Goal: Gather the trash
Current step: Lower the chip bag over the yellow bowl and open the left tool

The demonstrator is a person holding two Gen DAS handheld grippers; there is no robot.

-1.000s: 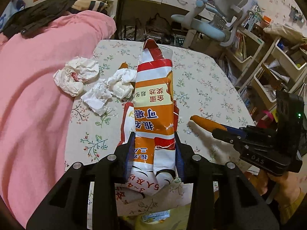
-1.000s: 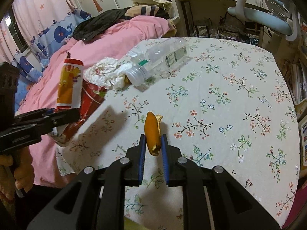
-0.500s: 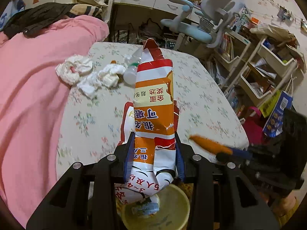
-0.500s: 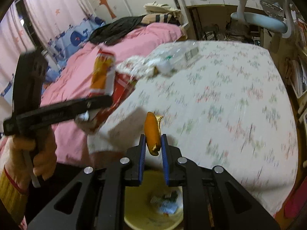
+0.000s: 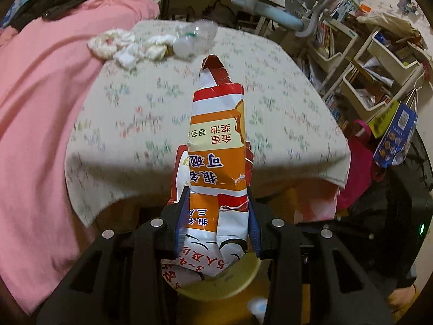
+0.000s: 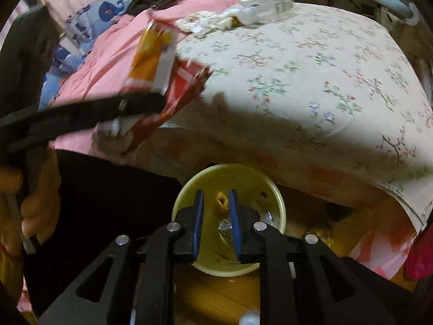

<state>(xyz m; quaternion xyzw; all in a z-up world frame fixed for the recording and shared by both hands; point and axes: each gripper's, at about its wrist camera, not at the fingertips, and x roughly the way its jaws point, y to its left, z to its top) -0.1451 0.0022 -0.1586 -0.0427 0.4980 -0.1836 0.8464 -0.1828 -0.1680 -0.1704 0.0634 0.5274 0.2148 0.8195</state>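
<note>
Pink bedding [image 5: 35,124] flanks your floral-clothed bench [image 6: 311,75], where crumpled tissues [image 5: 130,47] and a clear bottle [image 5: 193,36] lie at the far edge. The yellow bin [image 6: 280,203] sits below both tools. Your left gripper [image 5: 217,216] clamps the snack bag [image 5: 217,146]; your right gripper [image 6: 216,208] stands parted, the orange peel [image 6: 221,202] loose between its fingers [image 6: 199,216].

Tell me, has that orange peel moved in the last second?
Yes. The orange peel has left the flowered tablecloth and now sits in the yellow bin on the floor; the right tool has opened around it.
</note>
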